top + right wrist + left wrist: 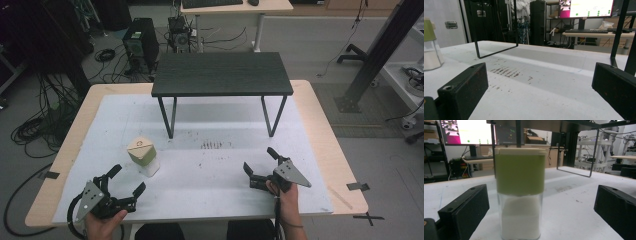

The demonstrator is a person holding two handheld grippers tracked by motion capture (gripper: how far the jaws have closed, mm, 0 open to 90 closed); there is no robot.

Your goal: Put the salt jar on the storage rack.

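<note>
A clear jar [143, 157] with a green lid and white powder inside stands upright on the white mat [210, 170], left of centre. My left gripper [127, 179] is open just in front of it, low on the mat. In the left gripper view the jar [520, 192] rises between the two wide-apart jaws, touching neither. My right gripper [260, 162] is open at the right, resting near the mat with nothing between its jaws. The right gripper view catches the jar [431, 47] at its far left edge.
A small black shelf table [222, 75] on thin metal legs stands at the back of the mat. Dark speckles [215, 145] mark the mat in front of it. Beyond the wooden table [325, 145] lie cables, a computer tower [141, 44] and another desk.
</note>
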